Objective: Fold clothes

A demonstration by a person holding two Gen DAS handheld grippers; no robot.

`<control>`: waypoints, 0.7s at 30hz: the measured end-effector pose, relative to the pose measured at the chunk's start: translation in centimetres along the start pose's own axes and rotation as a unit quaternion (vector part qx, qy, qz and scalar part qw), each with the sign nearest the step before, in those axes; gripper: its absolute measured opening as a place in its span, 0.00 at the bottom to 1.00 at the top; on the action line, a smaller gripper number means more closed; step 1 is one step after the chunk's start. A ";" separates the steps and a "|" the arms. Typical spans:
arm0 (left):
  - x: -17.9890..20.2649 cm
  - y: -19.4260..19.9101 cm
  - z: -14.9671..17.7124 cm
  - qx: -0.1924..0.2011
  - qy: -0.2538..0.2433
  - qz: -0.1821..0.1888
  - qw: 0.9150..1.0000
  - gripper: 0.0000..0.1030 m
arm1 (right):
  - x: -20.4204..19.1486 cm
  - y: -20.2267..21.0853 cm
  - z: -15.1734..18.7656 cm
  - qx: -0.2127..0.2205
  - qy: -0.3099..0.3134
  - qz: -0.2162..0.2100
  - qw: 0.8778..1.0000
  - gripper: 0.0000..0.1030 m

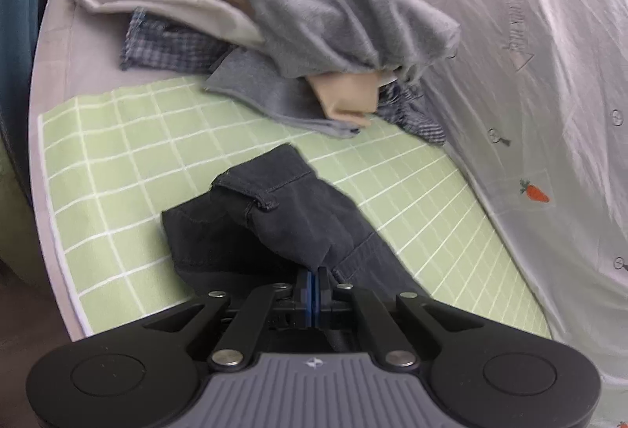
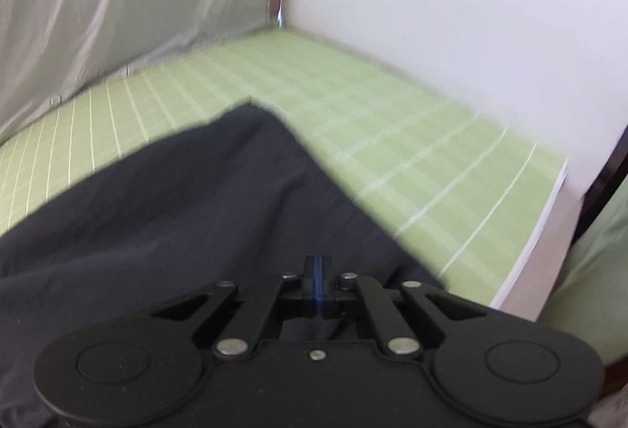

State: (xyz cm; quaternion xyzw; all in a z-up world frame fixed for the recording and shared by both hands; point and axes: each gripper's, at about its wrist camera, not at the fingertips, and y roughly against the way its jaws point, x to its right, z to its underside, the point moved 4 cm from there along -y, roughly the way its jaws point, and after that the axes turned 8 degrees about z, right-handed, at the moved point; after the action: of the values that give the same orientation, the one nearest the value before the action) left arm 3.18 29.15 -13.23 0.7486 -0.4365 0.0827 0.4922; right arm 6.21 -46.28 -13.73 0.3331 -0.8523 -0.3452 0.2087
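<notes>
Left wrist: both tongs, left (image 1: pixel 316 273) and right (image 2: pixel 318 263), pinch the black trousers (image 1: pixel 282 216).

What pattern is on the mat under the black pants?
Light green mat with a white grid; clearest in the left wrist view.

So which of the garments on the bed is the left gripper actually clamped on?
The black trousers, lying alone on the green checked sheet; the left gripper pinches their fabric. The grey, beige and plaid clothes sit untouched in the pile behind.
</notes>
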 end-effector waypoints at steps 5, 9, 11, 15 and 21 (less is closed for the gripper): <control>1.5 0.0 -0.1 0.008 -0.038 -0.008 0.999 0.01 | 1.8 -0.9 -0.7 -0.052 -0.043 -0.023 0.997 0.01; 1.1 0.0 0.0 0.004 -0.032 -0.009 0.999 0.01 | 3.2 -2.0 1.3 -0.101 -0.159 -0.083 0.979 0.09; 0.8 0.0 0.1 0.002 -0.028 -0.009 1.000 0.02 | 3.6 -2.2 2.1 -0.112 -0.194 -0.094 0.970 0.12; 0.9 0.0 0.2 0.000 -0.033 -0.013 0.999 0.02 | 3.4 -1.8 2.8 -0.113 -0.212 -0.095 0.966 0.20; 0.9 0.1 0.4 0.001 -0.032 -0.014 0.999 0.02 | 4.1 -1.4 4.0 -0.158 -0.311 -0.119 0.930 0.36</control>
State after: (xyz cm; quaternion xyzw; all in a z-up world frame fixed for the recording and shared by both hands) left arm 3.56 28.34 -12.86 0.7575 -0.4416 0.0523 0.4780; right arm 1.60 -48.17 -16.94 0.2711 -0.7629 -0.5839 -0.0600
